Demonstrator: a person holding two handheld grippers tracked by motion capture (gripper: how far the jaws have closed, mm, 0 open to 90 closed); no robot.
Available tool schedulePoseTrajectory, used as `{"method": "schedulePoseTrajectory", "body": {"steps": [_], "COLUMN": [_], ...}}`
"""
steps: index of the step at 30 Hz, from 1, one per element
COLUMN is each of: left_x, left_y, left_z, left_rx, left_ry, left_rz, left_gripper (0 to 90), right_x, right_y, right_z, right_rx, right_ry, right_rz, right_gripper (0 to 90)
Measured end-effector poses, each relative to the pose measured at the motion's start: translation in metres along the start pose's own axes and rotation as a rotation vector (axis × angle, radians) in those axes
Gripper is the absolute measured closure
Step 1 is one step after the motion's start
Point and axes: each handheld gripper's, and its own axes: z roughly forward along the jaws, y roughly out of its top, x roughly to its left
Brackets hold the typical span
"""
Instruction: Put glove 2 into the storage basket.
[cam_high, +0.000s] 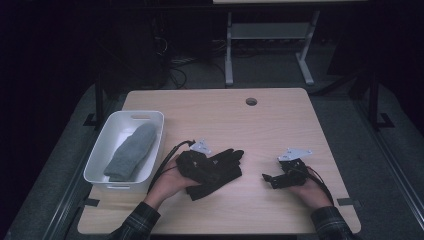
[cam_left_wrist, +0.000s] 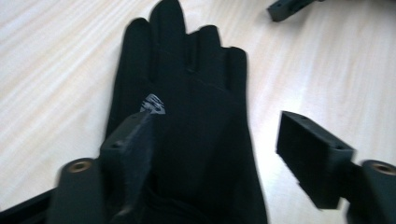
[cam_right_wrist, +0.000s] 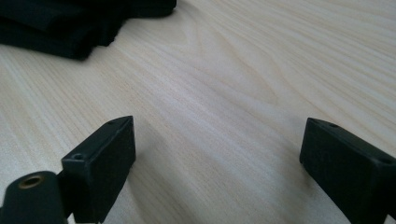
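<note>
Left gripper (cam_left_wrist: 215, 154) jaws apart over black glove (cam_left_wrist: 187, 121), flat on table (cam_high: 280, 125) centre, not pinched. Right gripper (cam_right_wrist: 217, 163) also wide, w/ nothing between. Risk: next pinch snags one layer only, so glove sags and misses white bin (cam_high: 100, 150) holding grey sock (cam_high: 131, 151).

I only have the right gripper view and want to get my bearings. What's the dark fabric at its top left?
Observer: A black glove lying on the table.
Operator: Is the left gripper holding it?
Observer: No. The left gripper is open, its fingers apart over the glove's cuff end.
Operator: Anything else out there?
Observer: A white bin at the table's left edge, with what looks like a grey sock inside.
</note>
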Motion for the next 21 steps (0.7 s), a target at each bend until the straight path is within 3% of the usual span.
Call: {"method": "schedulePoseTrajectory", "body": {"steps": [5, 7, 8, 9, 12, 19, 21], "left_x": [0.012, 0.013, 0.015, 0.015, 0.016, 0.018, 0.018], "left_y": [-0.001, -0.003, -0.003, -0.004, -0.005, -0.01, -0.012], "left_z": [0.014, 0.019, 0.021, 0.023, 0.028, 0.035, 0.036], "left_rx": [0.026, 0.034, 0.055, 0.05, 0.081, 0.083, 0.068], "left_ry": [0.019, 0.03, 0.031, 0.038, 0.066, 0.06, 0.055], "left_rz": [0.012, -0.003, 0.014, 0.003, 0.021, 0.024, 0.007], "left_gripper": [15.4, 14.0, 14.0, 13.9, 12.8, 12.5, 12.6], "right_x": [0.0, 0.0, 0.0, 0.0, 0.0, 0.0, 0.0], "right_y": [0.0, 0.0, 0.0, 0.0, 0.0, 0.0, 0.0], "right_z": [0.0, 0.0, 0.0, 0.0, 0.0, 0.0, 0.0], "right_rx": [0.0, 0.0, 0.0, 0.0, 0.0, 0.001, 0.001], "right_ry": [0.0, 0.0, 0.0, 0.0, -0.001, -0.001, -0.001], "right_rz": [0.001, 0.001, 0.001, 0.001, 0.003, 0.004, 0.005], "right_gripper": [10.3, 10.3, 10.3, 10.3, 10.3, 10.3, 10.3]}}
